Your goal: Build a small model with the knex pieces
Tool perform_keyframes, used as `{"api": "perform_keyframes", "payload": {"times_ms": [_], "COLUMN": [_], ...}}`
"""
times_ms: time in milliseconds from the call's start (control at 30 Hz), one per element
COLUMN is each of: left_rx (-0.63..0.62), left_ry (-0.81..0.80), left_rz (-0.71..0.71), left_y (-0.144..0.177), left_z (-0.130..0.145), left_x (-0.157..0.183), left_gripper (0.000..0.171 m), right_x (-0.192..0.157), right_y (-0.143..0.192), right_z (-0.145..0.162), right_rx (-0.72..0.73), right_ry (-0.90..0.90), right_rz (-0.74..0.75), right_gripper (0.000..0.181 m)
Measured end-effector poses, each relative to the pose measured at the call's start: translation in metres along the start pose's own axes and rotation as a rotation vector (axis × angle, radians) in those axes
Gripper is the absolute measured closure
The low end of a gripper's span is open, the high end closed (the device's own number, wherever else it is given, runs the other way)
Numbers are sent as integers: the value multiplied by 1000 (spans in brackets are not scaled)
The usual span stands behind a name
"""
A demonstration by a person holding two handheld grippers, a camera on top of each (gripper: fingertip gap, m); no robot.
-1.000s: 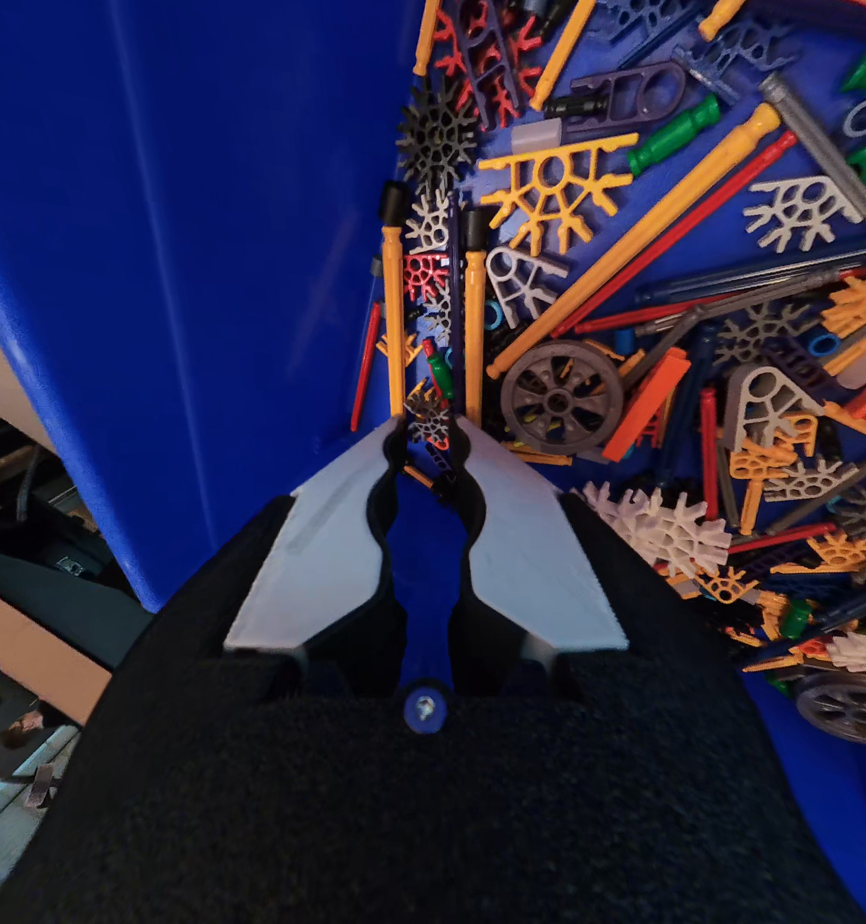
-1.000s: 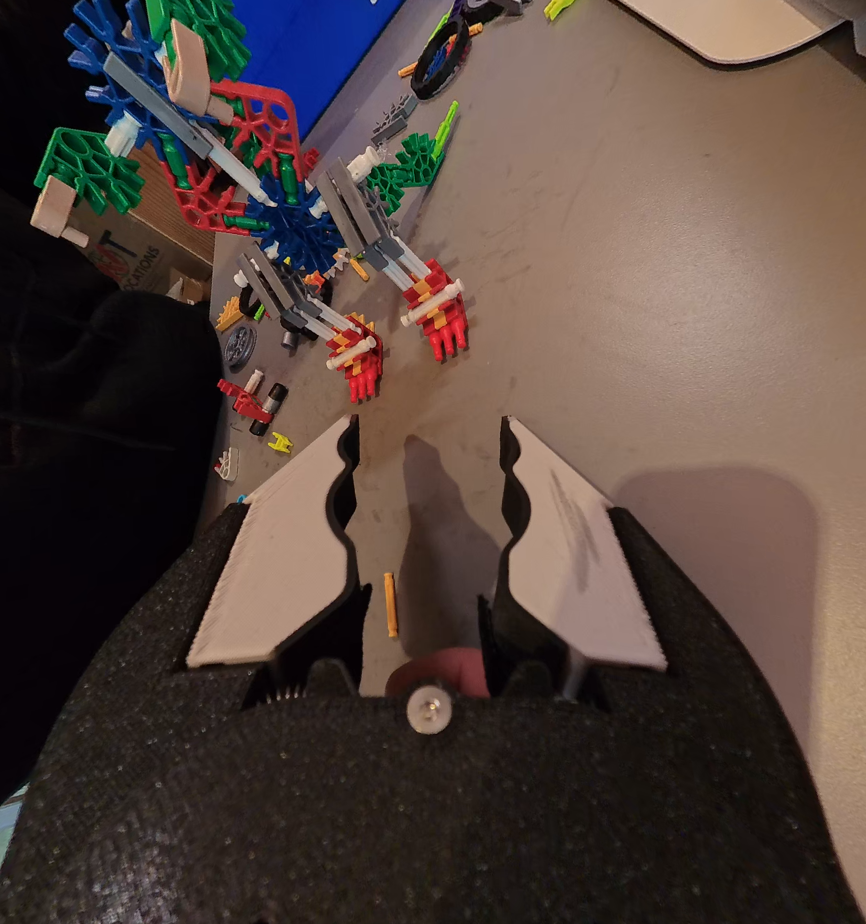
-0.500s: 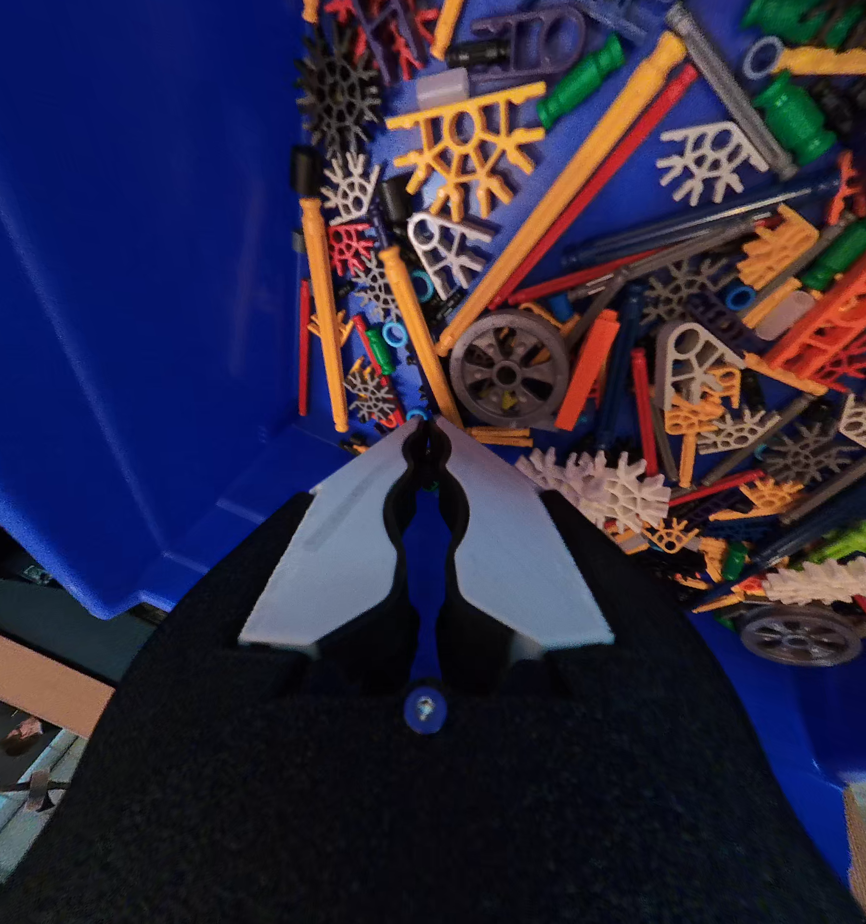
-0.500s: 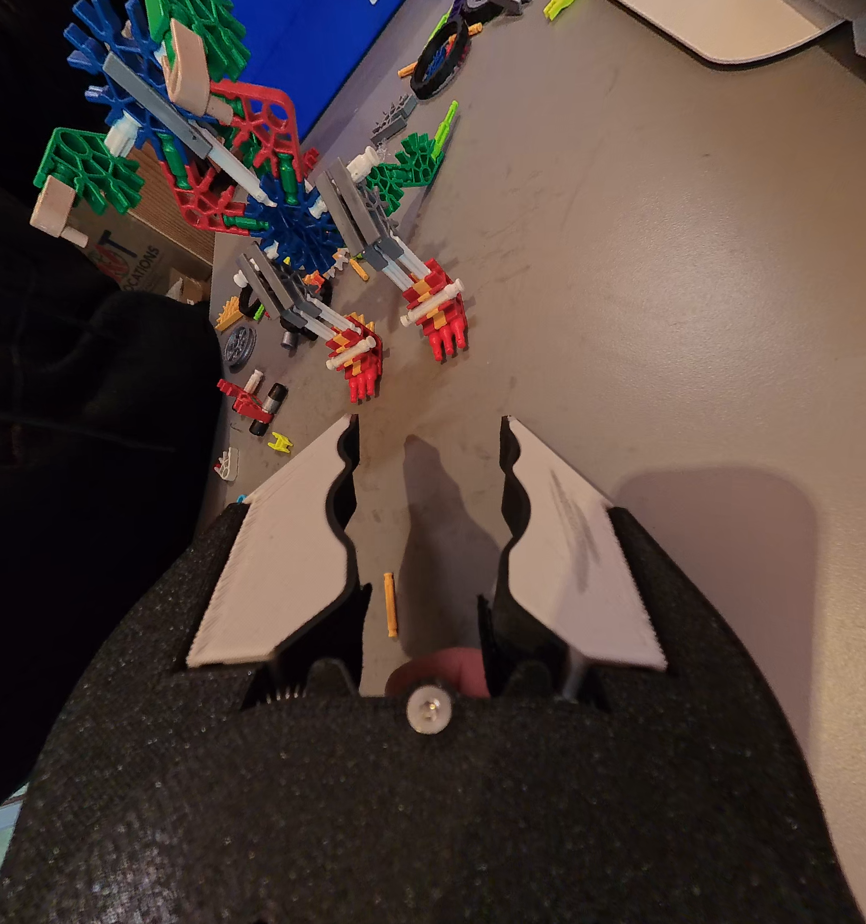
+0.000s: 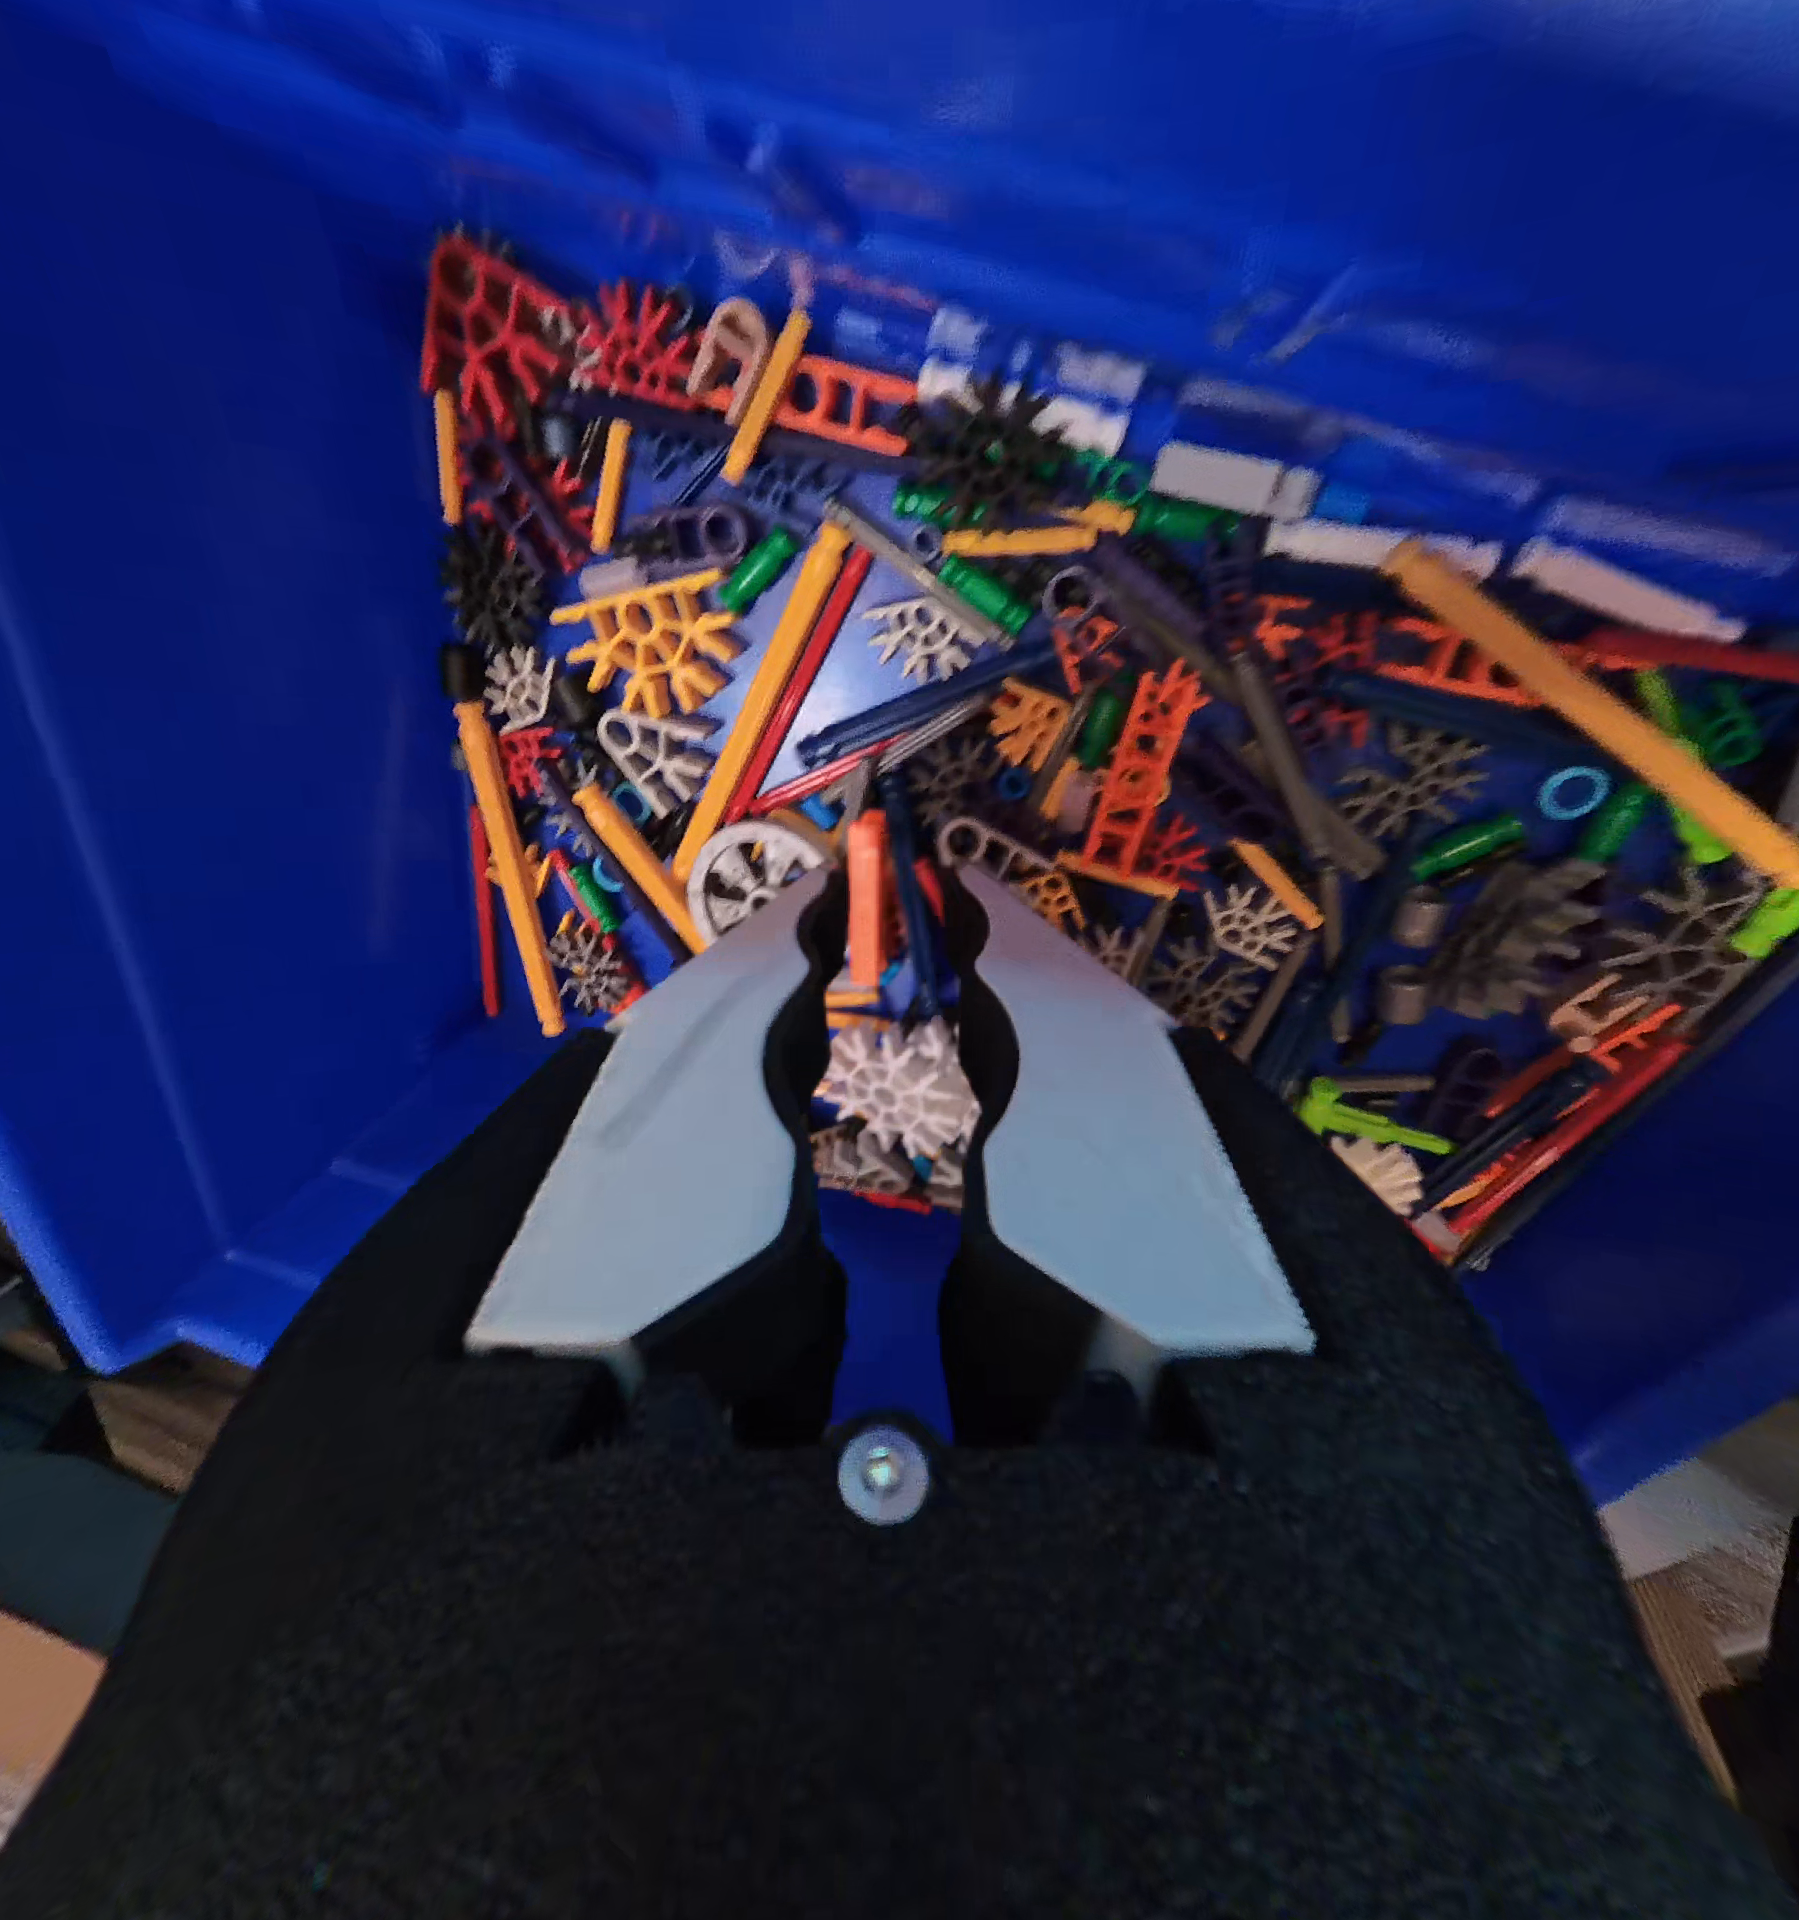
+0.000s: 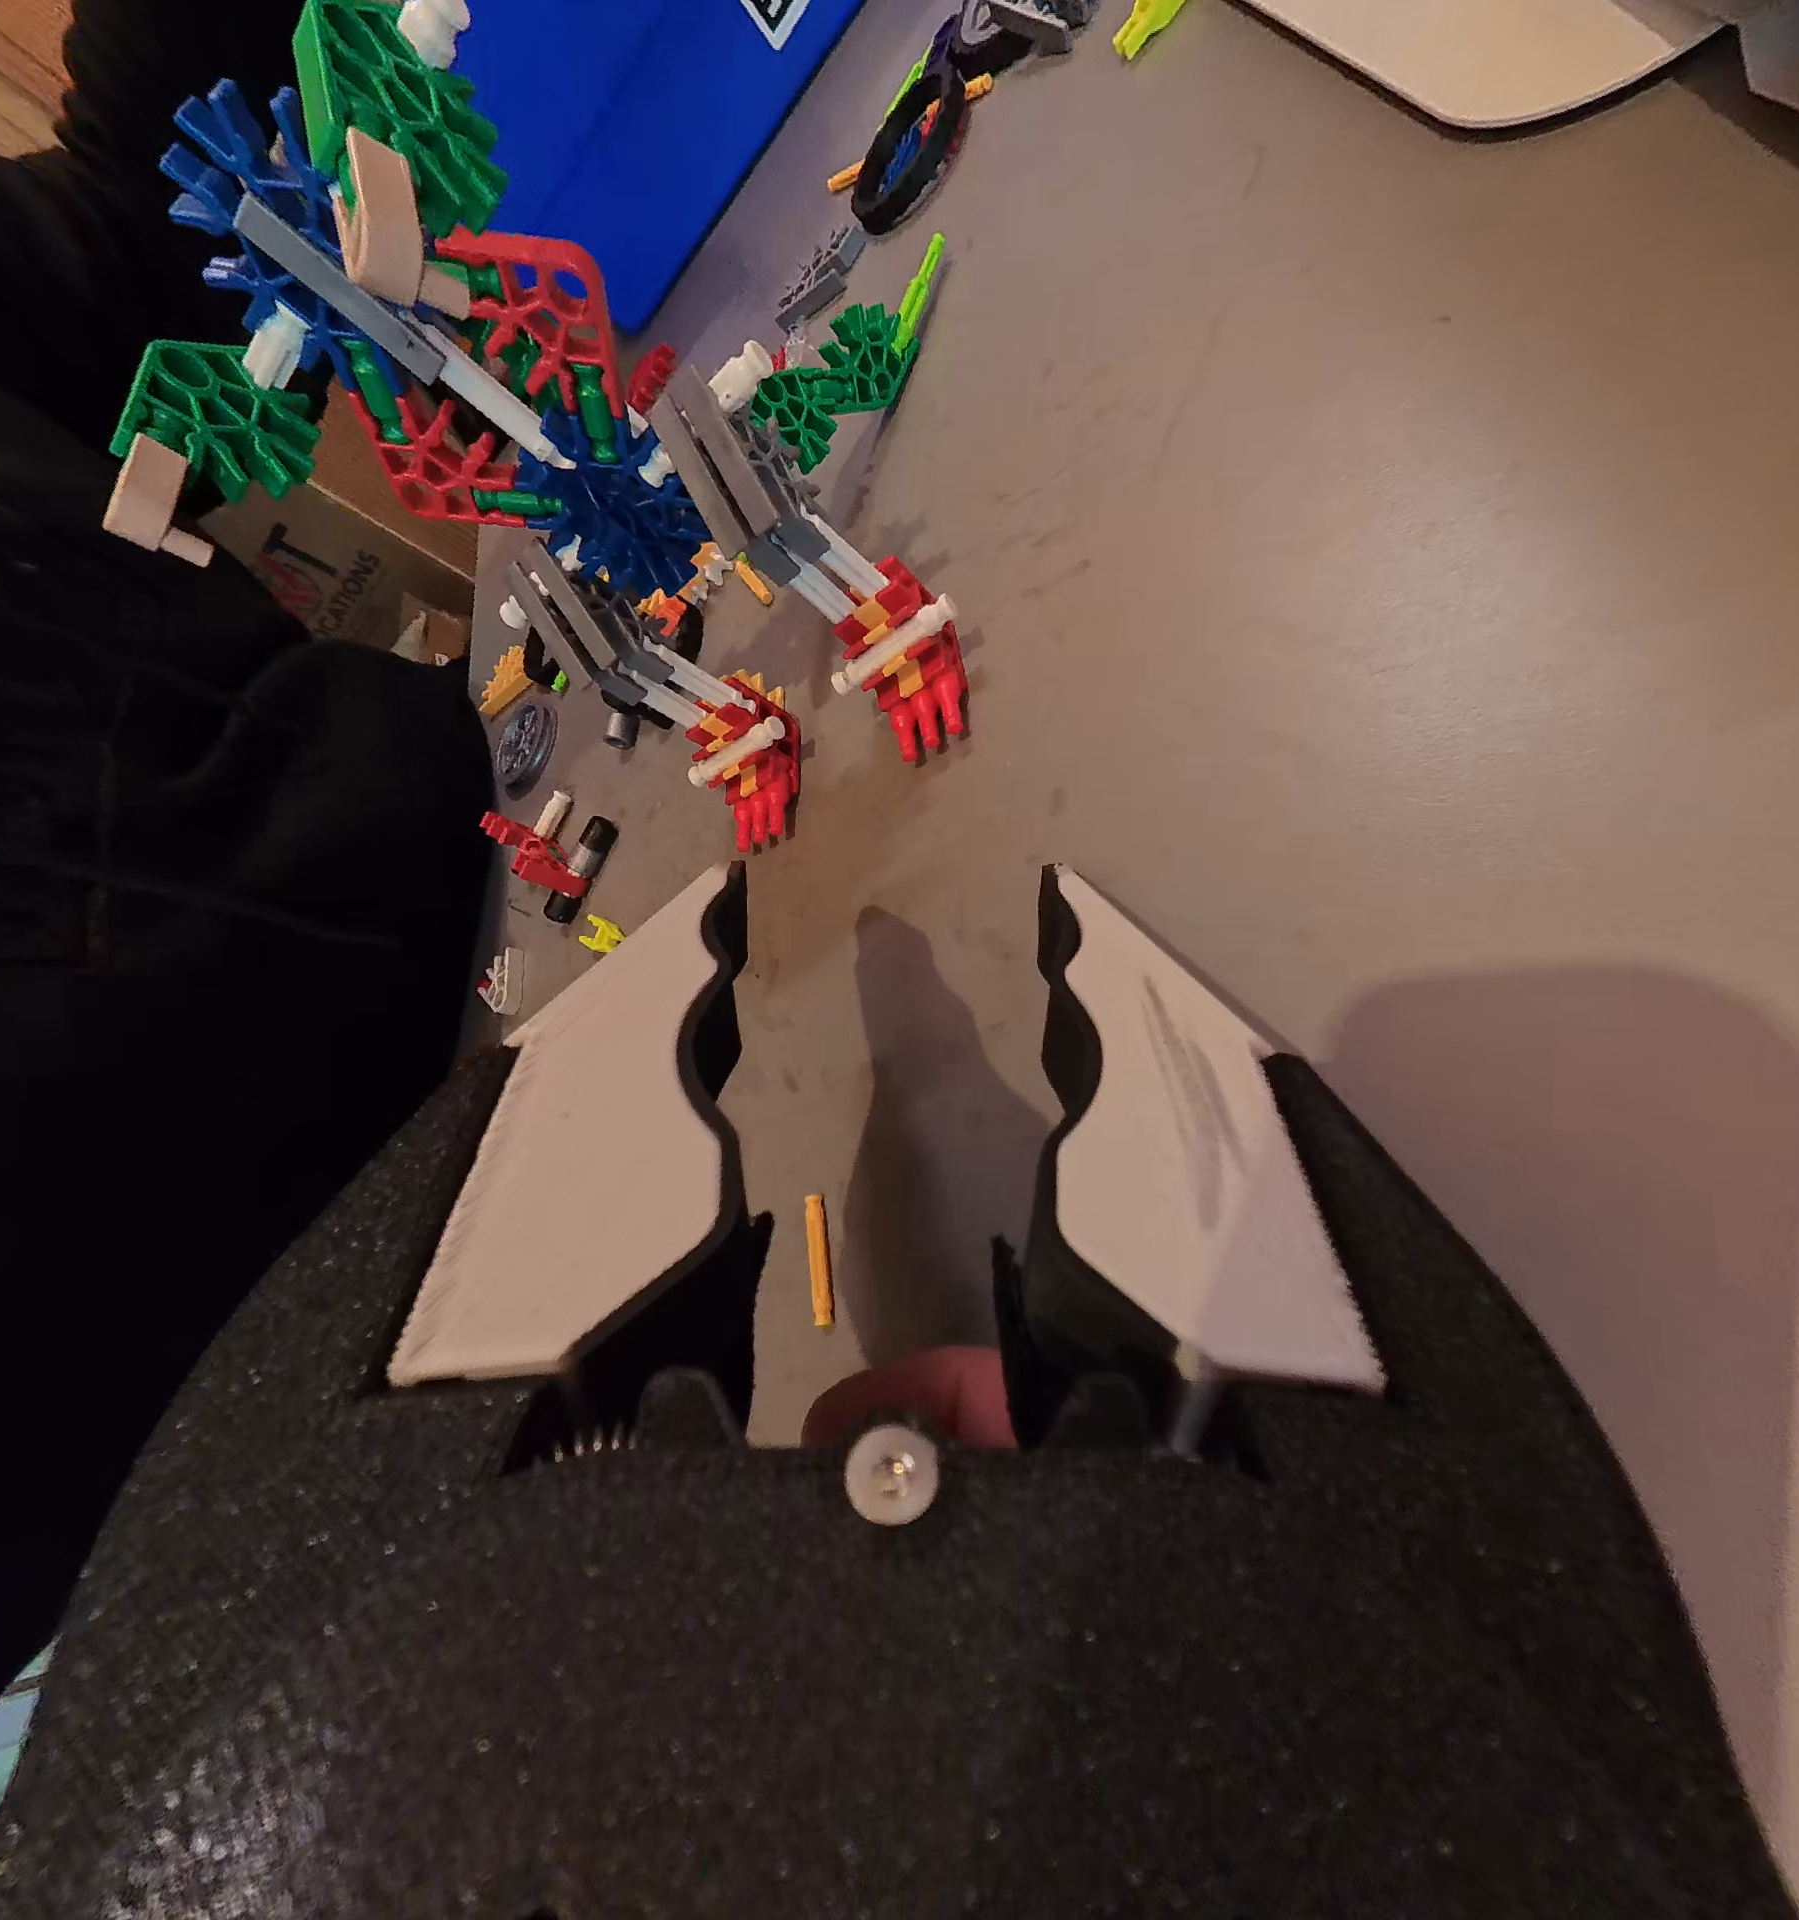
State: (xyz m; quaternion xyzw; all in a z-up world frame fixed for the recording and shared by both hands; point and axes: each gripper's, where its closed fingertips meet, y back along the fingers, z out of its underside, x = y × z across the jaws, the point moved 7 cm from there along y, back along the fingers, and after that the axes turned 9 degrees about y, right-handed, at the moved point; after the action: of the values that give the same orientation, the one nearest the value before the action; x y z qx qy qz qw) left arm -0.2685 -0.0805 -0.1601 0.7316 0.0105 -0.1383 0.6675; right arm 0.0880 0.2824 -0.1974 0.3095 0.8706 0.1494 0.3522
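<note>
Left gripper (image 5: 887,914) being held part-open, unloaded, over toy pieces (image 5: 1134,748) in blue bin (image 5: 199,675). Right gripper (image 6: 890,883) being held wide, empty; orange rod (image 6: 818,1259) between fingers.

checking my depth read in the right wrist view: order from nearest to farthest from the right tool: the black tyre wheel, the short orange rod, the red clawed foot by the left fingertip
1. short orange rod: on the table between the fingers of the right tool, near their base.
2. red clawed foot: just beyond the left fingertip, at the model's base.
3. black tyre wheel: far up the table, beside the blue bin.
</note>
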Motion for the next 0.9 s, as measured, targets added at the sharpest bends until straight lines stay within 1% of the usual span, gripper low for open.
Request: {"api": "perform_keyframes", "payload": {"times_ms": [67,167,233,300,467,567,767,900], "left_rx": [25,28,17,19,19,22,16,20], "left_ry": [-15,-32,-29,-22,-16,-6,22,41], "left_rz": [21,51,41,54,39,30,26,-5], "left_y": [-2,-6,-10,-15,-17,-16,-16,-13], "left_z": [-4,-5,-2,0,3,5,12,14], "left_x": [8,17,17,18,17,14,10,6], "left_gripper": [154,151,152,156,161,169,170,168], "right_x": [0,0,0,0,0,1,1,1], "right_y": [0,0,0,0,0,0,1,1], "right_z": [0,0,0,0,0,0,0,-1], "right_rx": [0,0,0,-1,1,2,3,3], "right_ry": [-3,-6,-8,-9,-11,-12,-13,-14], "right_rz": [-3,-9,-10,-11,-14,-15,-17,-19], "right_gripper": [126,126,126,126,126,126,126,126]}}
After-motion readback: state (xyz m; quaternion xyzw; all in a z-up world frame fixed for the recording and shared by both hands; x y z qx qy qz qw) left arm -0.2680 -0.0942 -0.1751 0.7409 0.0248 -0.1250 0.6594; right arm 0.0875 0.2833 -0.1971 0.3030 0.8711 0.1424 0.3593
